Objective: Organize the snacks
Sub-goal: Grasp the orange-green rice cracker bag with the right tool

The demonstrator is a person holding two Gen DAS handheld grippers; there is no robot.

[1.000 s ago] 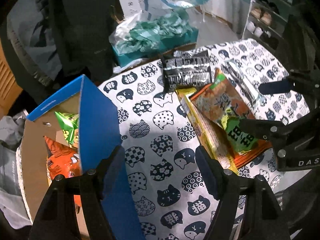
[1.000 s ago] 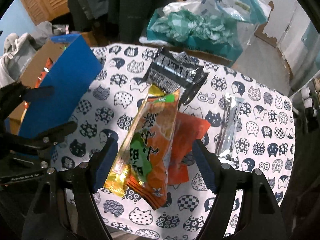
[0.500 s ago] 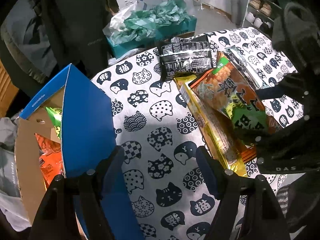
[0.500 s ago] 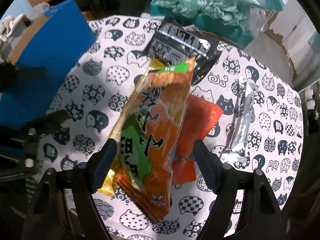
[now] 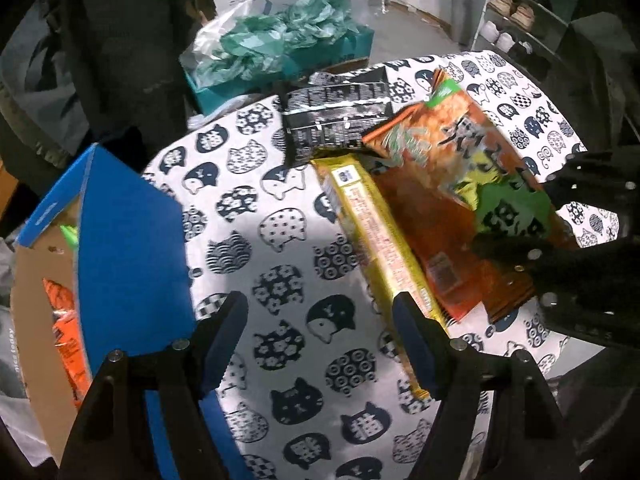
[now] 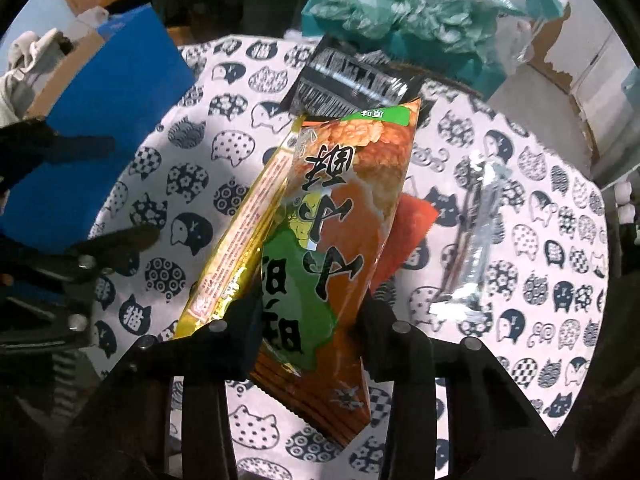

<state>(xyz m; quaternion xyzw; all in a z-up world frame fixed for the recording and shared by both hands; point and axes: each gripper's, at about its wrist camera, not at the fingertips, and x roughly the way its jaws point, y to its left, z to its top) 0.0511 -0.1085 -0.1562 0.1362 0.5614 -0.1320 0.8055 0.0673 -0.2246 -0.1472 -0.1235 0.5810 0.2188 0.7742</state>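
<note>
Between the right hand-held gripper's (image 6: 308, 320) closed fingers sits the orange-green rice cracker bag (image 6: 340, 224), raised off the tabletop (image 6: 540, 300); only this view shows a silver packet (image 6: 472, 240) at 3 o'clock. Left hand-held gripper (image 5: 316, 344) gapes empty; at 9 o'clock, its view shows an orange snack (image 5: 64, 320) inside the blue box (image 5: 128, 248).

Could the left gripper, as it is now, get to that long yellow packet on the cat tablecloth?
Probably yes. The left gripper is open and empty, and the yellow packet lies just beside its right finger with nothing on its near end. Farther up, the orange snack bag overlaps it.
</note>
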